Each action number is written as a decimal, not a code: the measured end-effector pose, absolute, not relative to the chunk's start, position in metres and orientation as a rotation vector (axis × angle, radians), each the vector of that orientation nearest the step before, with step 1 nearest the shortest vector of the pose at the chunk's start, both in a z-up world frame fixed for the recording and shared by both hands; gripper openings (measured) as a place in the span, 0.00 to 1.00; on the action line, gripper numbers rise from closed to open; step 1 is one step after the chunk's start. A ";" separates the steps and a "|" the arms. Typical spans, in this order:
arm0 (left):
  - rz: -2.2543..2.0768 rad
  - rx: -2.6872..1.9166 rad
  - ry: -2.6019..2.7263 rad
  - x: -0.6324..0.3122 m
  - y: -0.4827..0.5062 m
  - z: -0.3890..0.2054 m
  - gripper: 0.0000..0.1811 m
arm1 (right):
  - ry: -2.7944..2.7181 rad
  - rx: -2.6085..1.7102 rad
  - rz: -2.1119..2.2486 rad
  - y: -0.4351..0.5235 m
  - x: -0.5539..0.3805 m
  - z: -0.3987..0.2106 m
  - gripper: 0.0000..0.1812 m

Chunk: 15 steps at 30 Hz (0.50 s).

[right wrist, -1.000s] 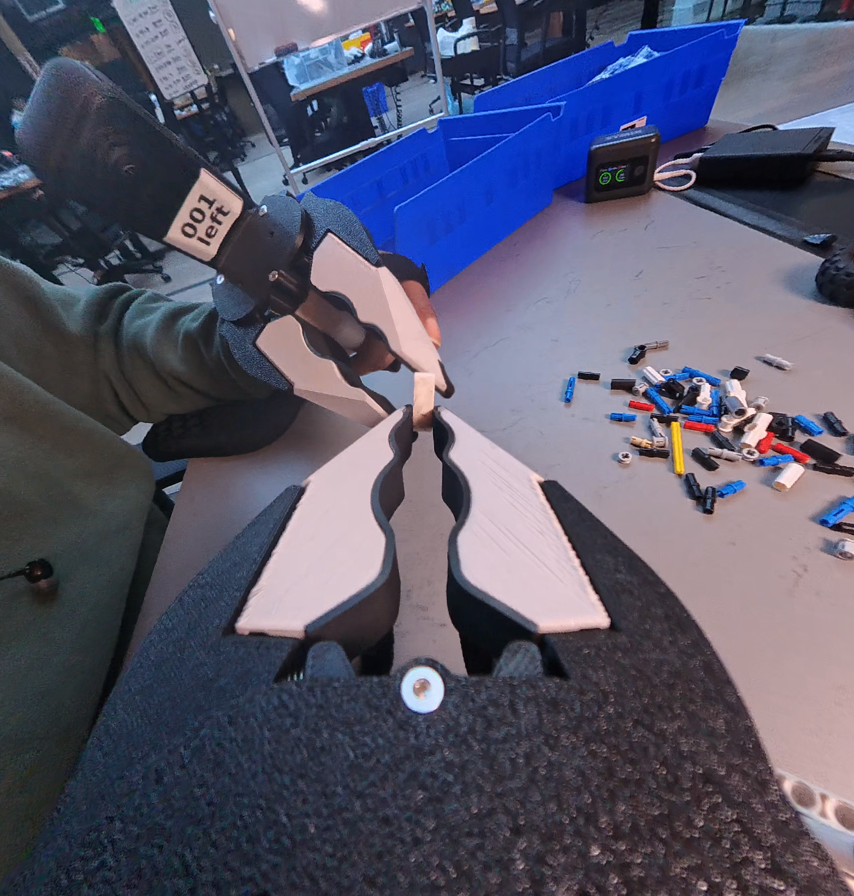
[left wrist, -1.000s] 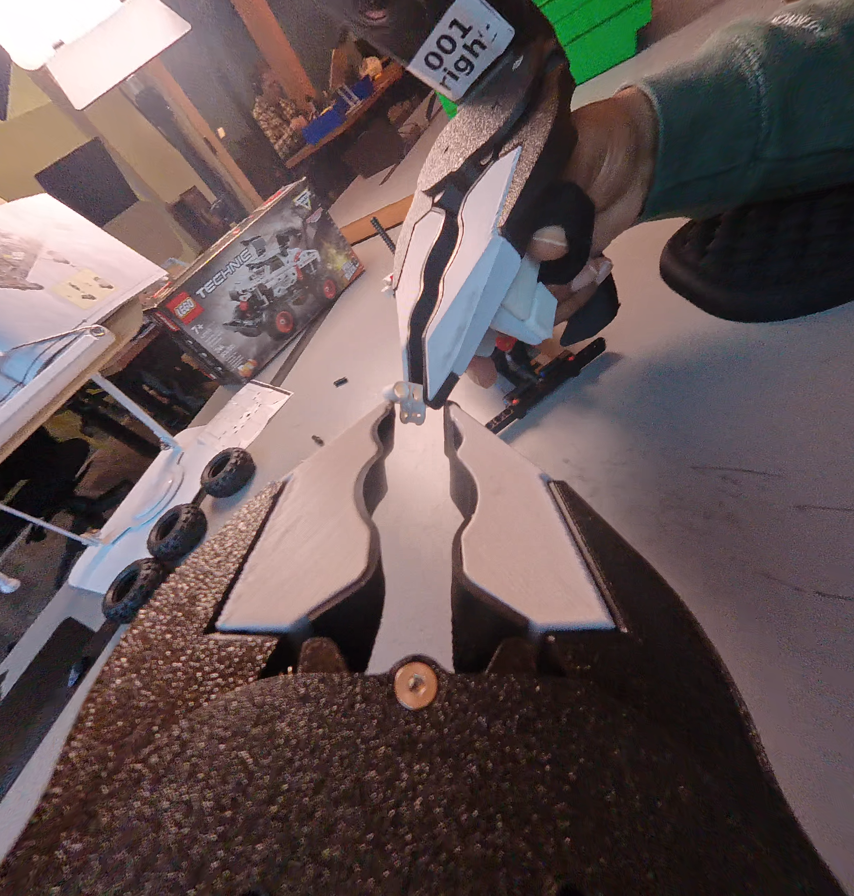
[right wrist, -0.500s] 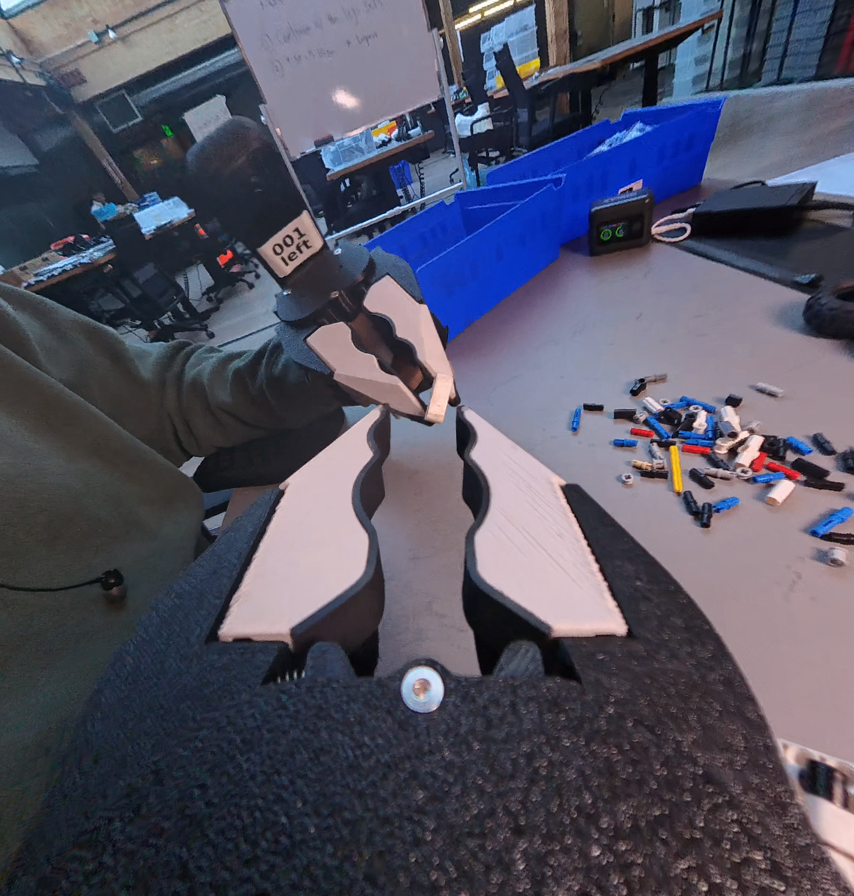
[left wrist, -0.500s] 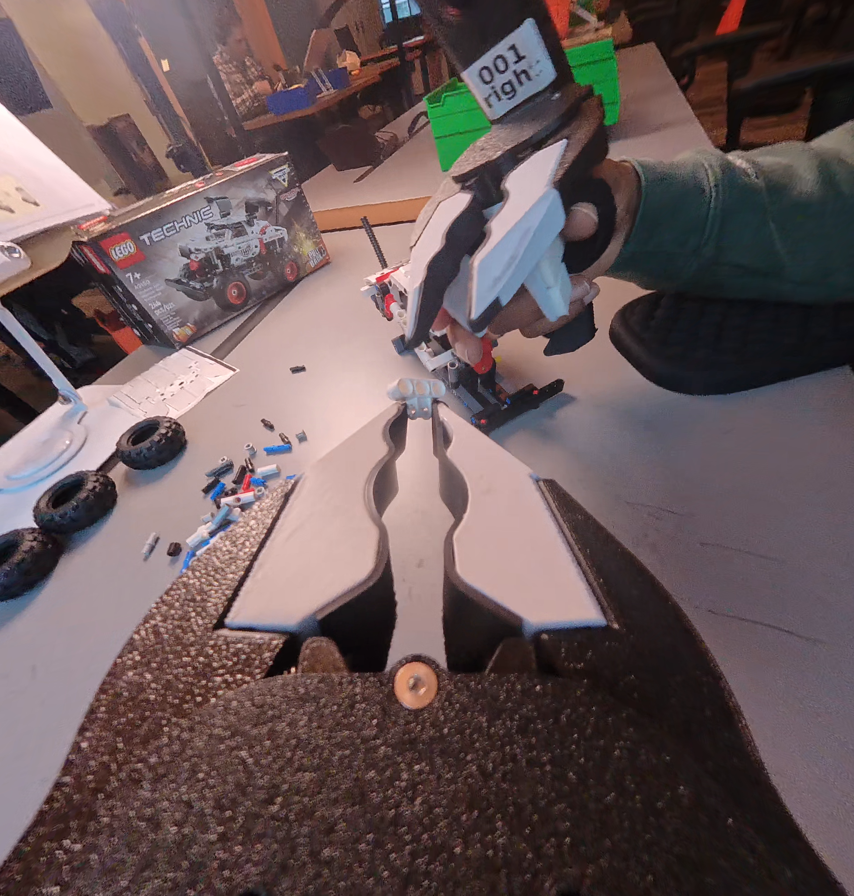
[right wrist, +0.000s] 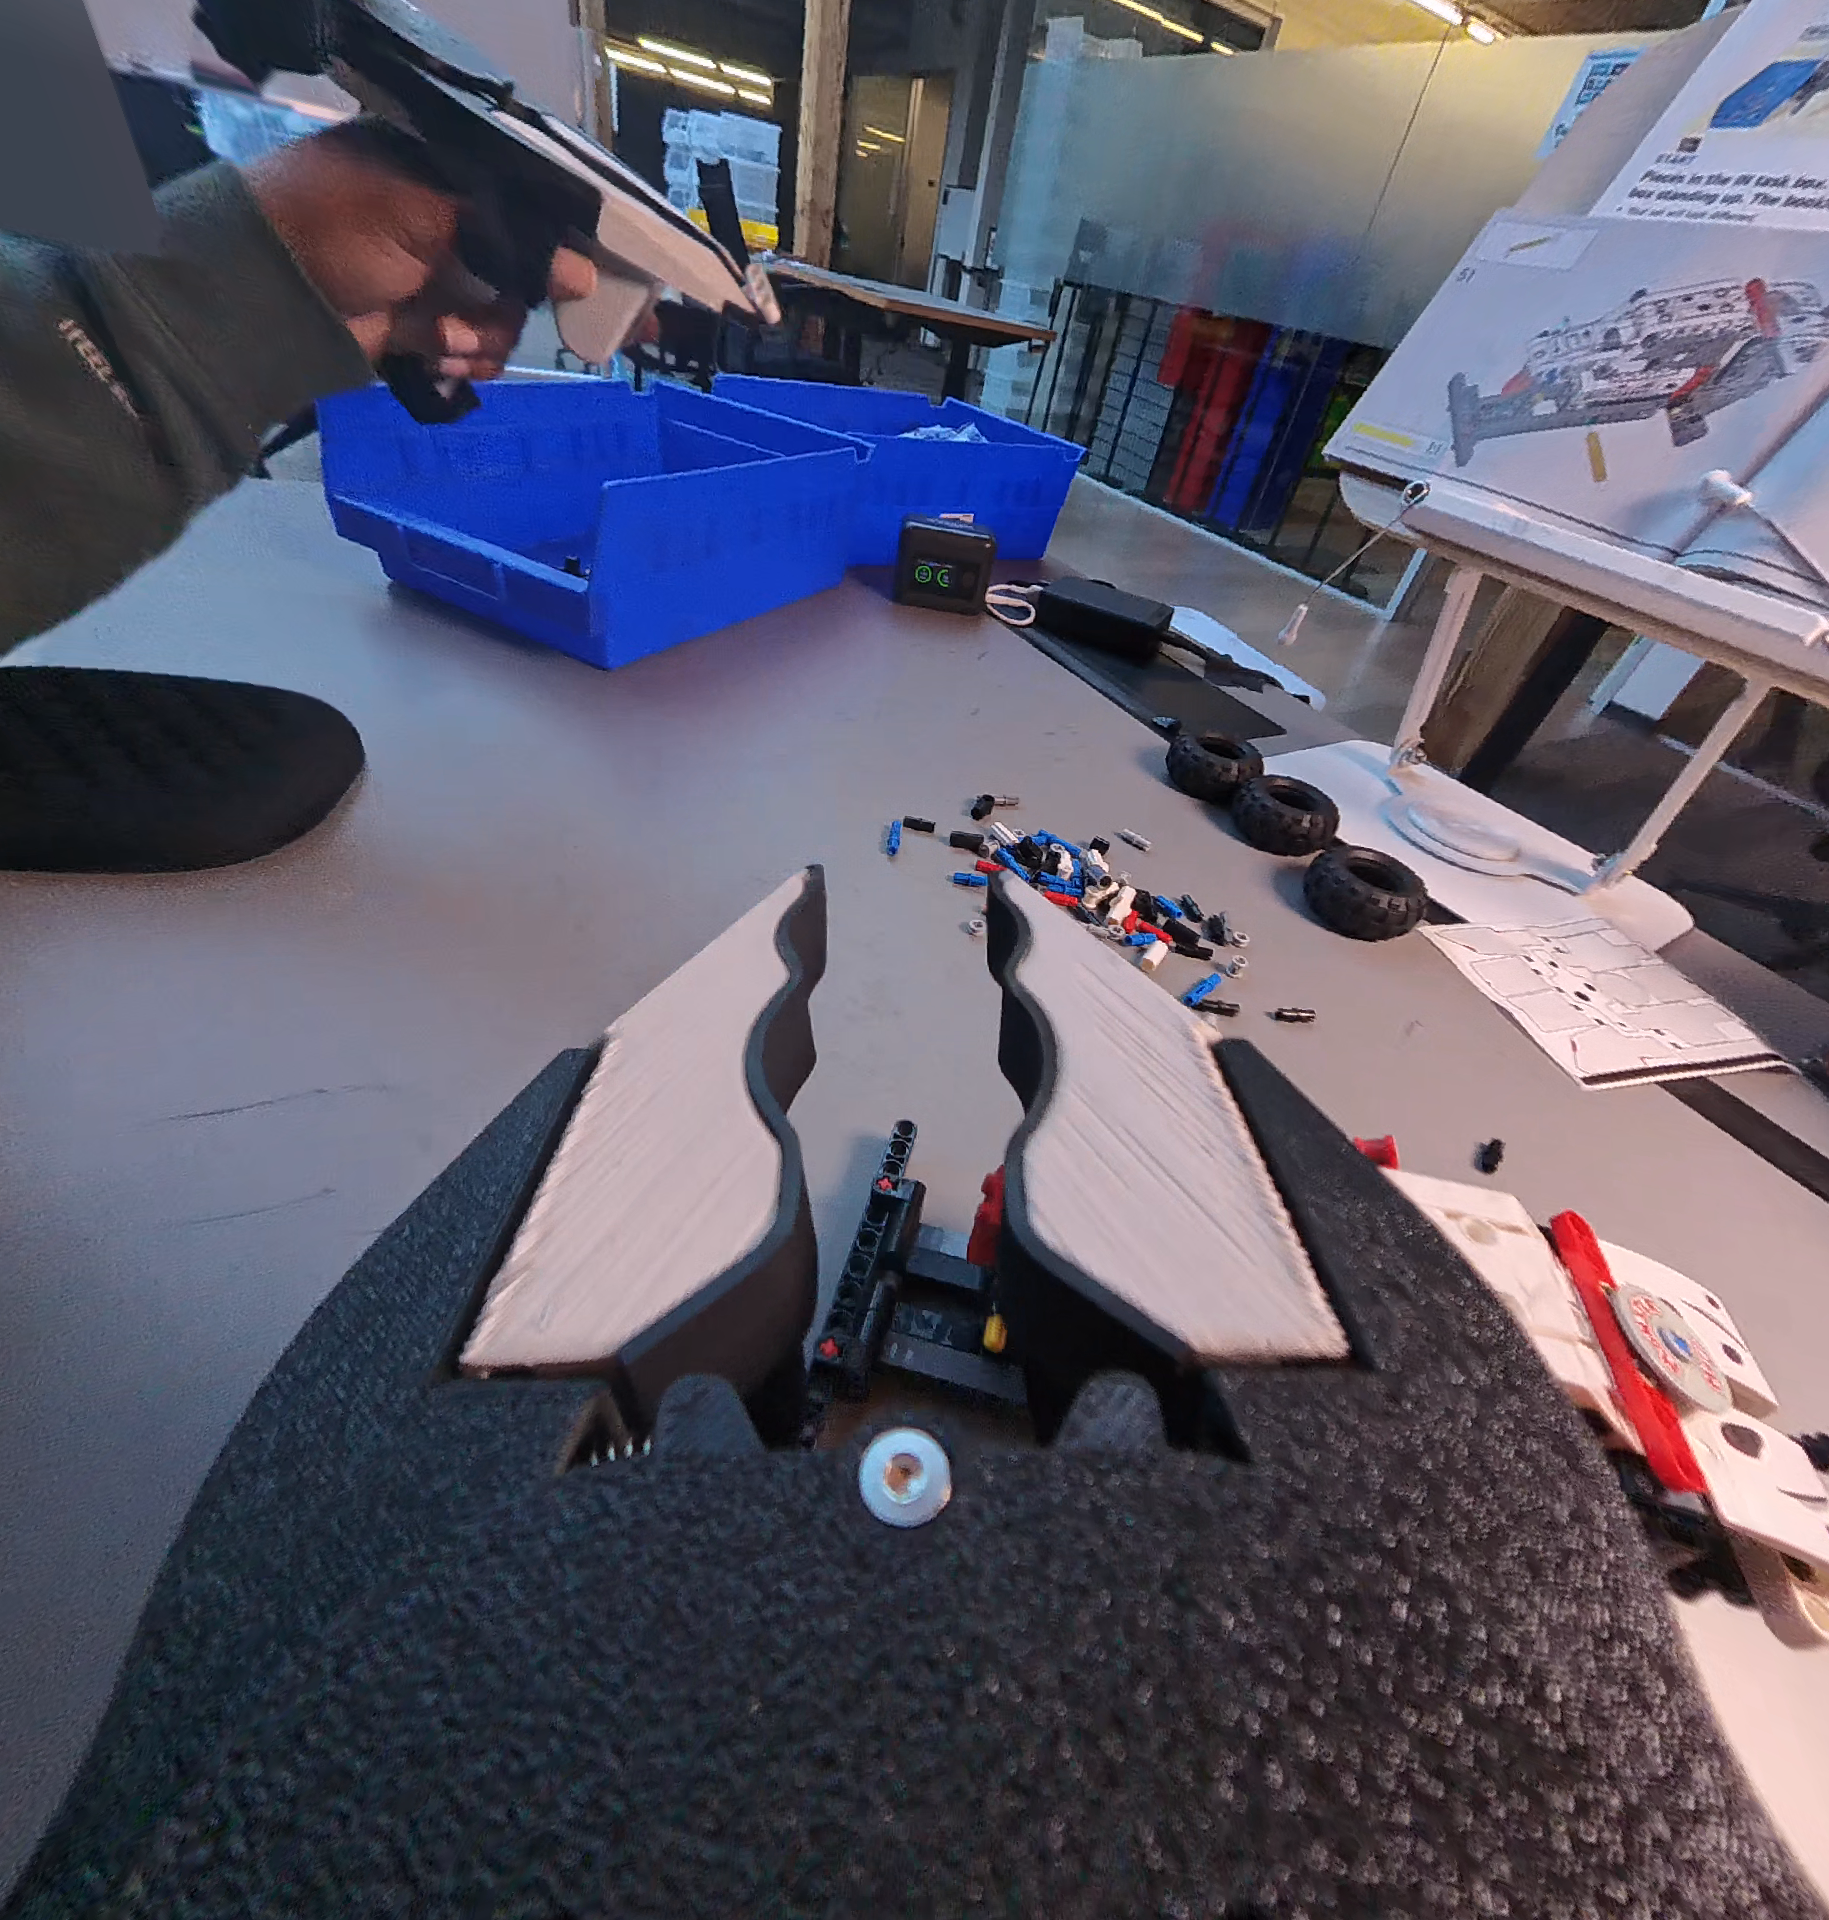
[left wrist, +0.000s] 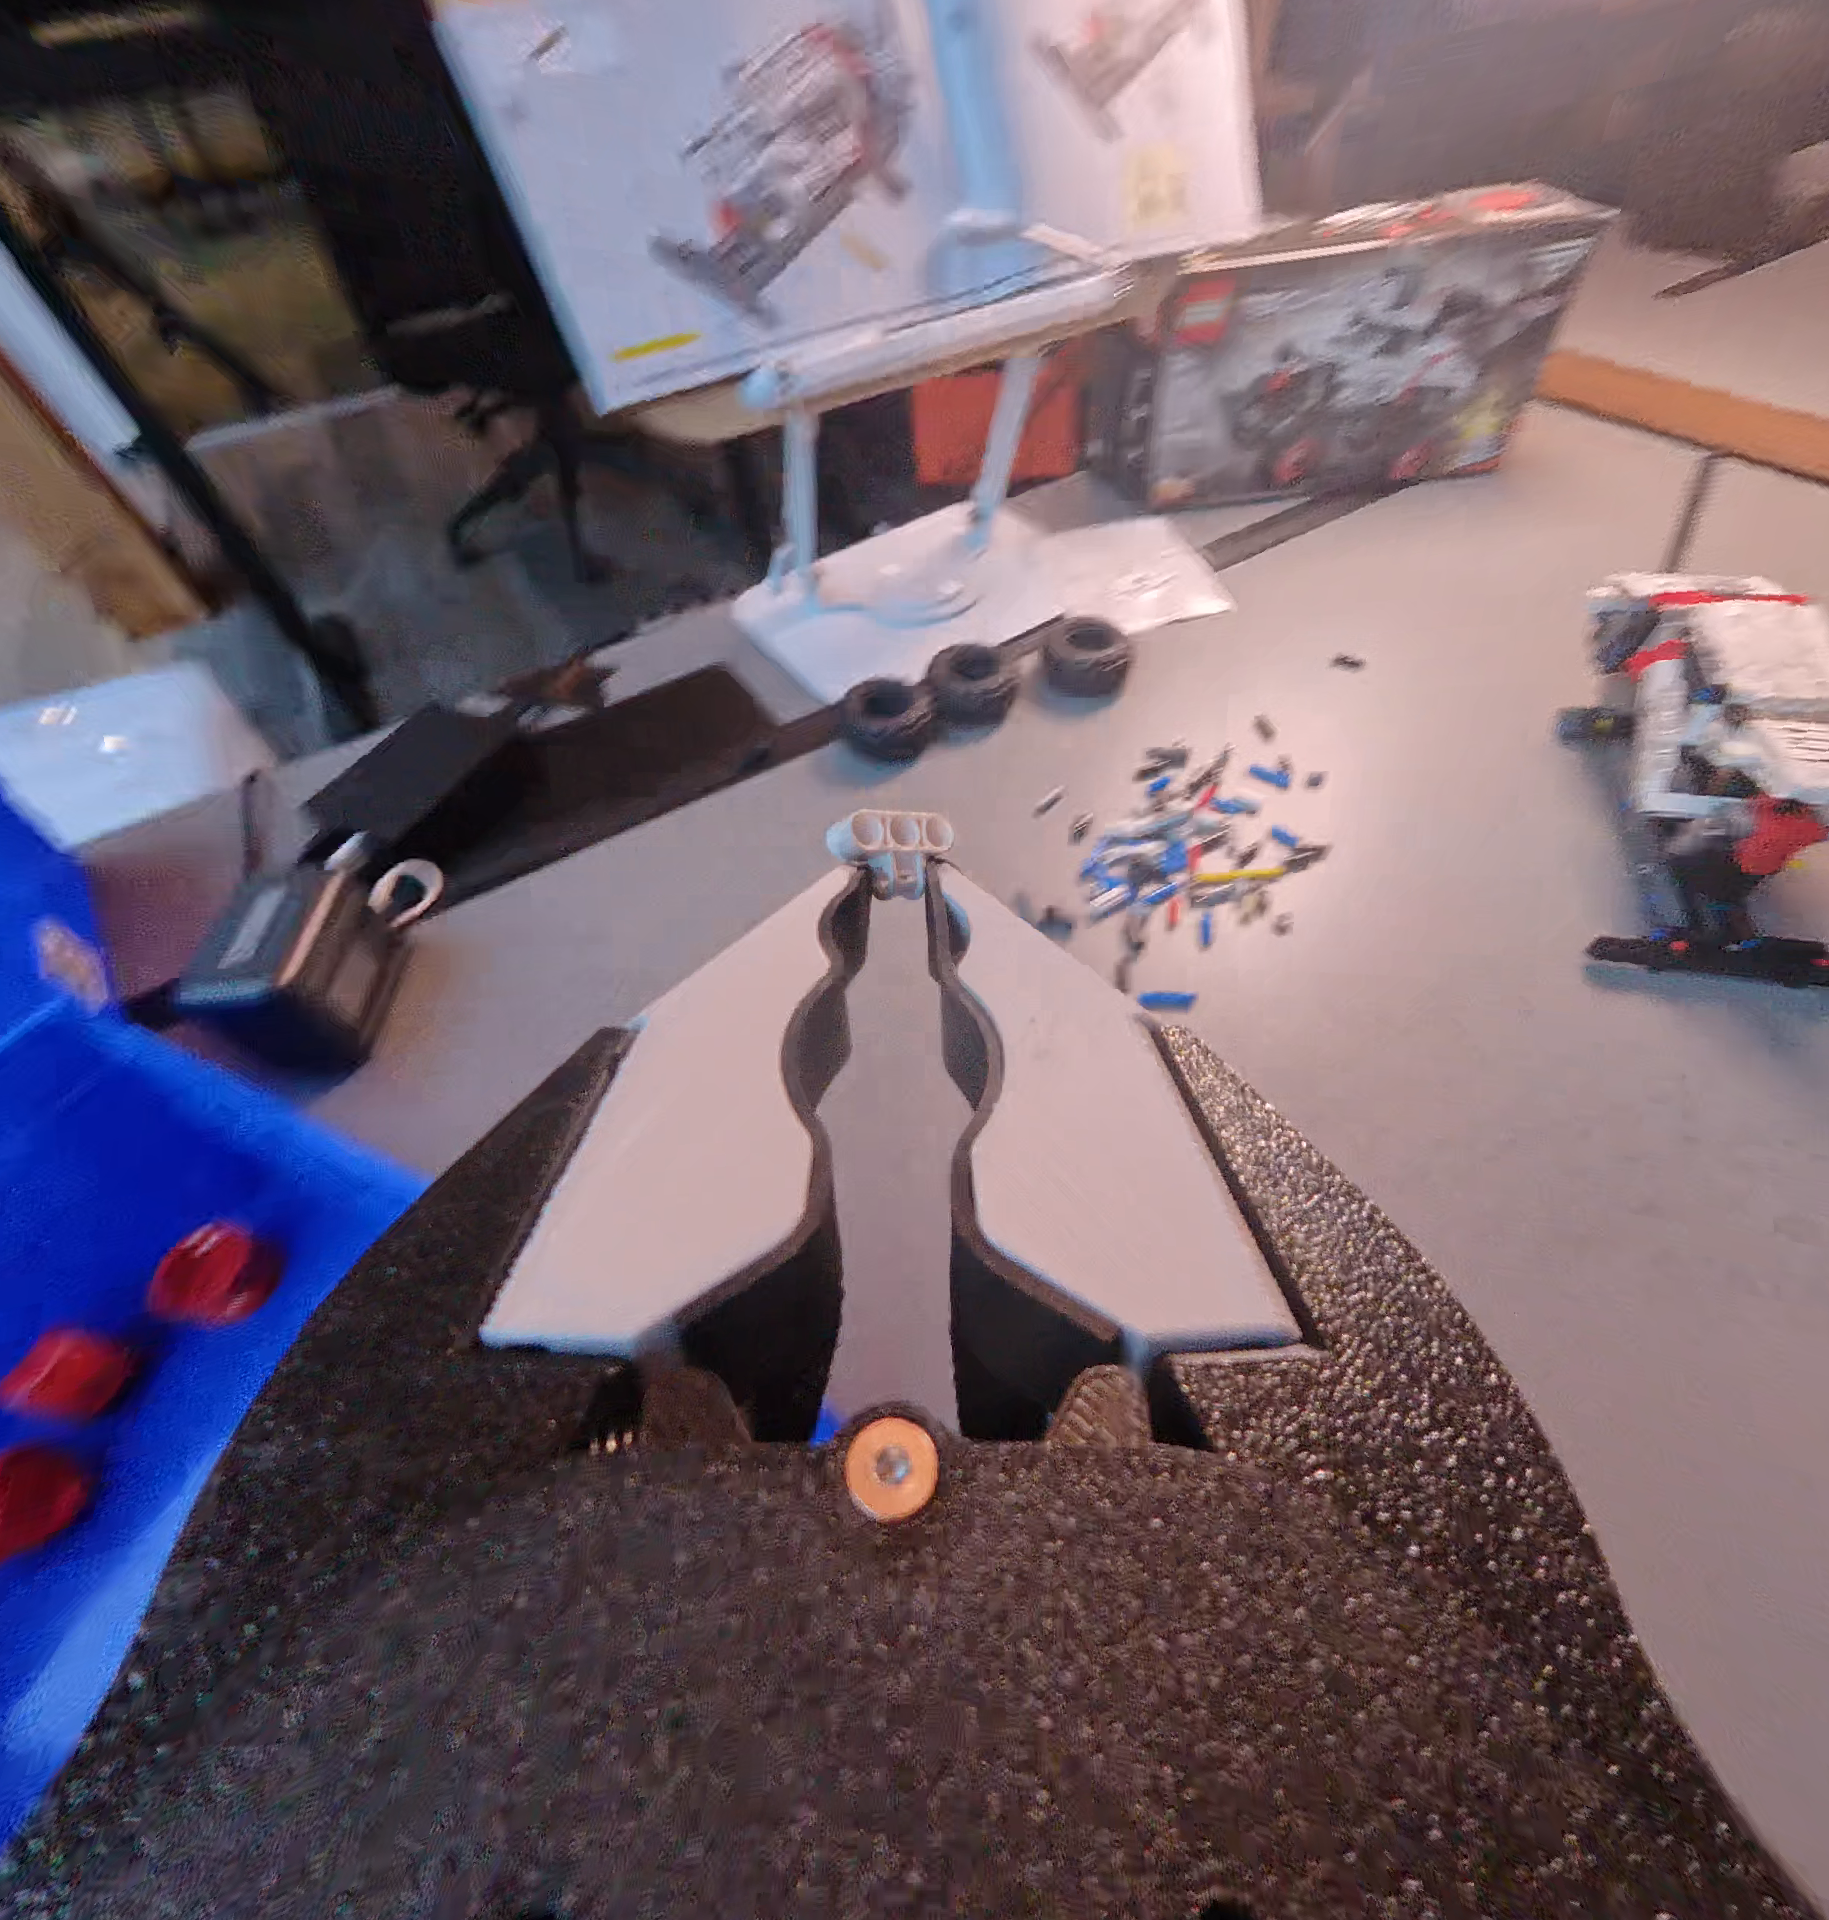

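Left gripper [left wrist: 897, 883]: jaws drawn together, tips pinching a small grey plastic connector [left wrist: 892, 842] with three round holes across its top. It is held in the air above the grey table [left wrist: 1512, 1195], by its lower stub only. Judged light, rigid and smooth-sided; with so little of it between the tips it could twist or pop out, so a hold lower on the stub, square across the flat faces, looks safest.

Right gripper [right wrist: 905, 894]: jaws apart, holding nothing, hovering directly over the partly built white, black and red model truck [right wrist: 1616, 1382], whose black frame shows between the fingers. The model looks stiff but clipped together; panels could likely come loose under a squeeze.

Mid-distance: a loose scatter of small blue, black, red and white pins [right wrist: 1086, 894] on the table, just beyond the right gripper's tips. Three black rubber tyres [right wrist: 1284, 816] lie in a row beside the base of a white stand.

Farther: blue bins [right wrist: 619, 499], a small black device with a lit screen [right wrist: 943, 561], an open instruction booklet on the stand [right wrist: 1616, 343] and the kit's box [left wrist: 1357, 353].
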<state>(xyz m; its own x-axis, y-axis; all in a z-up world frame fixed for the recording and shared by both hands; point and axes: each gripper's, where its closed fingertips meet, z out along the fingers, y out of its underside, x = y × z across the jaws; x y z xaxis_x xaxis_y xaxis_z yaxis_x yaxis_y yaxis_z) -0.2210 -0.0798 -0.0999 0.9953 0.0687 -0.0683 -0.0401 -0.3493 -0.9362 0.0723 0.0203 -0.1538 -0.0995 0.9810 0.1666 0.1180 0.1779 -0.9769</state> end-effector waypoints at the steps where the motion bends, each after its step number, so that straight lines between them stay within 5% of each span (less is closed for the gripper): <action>1: 0.138 -1.980 -0.106 -0.249 -0.096 -0.104 0.05 | -1.441 -1.123 1.071 0.021 0.075 -0.154 0.16; 9: 0.136 -2.420 -0.533 -0.356 -0.184 -0.214 0.06 | -1.449 -1.094 0.970 0.024 0.078 -0.158 0.15; 15: 0.209 -2.394 -0.549 -0.365 -0.173 -0.219 0.16 | -1.412 -1.117 0.983 0.027 0.077 -0.156 0.14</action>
<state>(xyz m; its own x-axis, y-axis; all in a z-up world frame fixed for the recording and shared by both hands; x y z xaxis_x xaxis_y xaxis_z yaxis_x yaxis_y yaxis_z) -0.3654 -0.1734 -0.2188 0.8988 0.4383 -0.0074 0.3319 -0.6915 -0.6417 0.0771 0.0272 -0.1562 -0.0284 0.9731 0.2286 0.1230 0.2304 -0.9653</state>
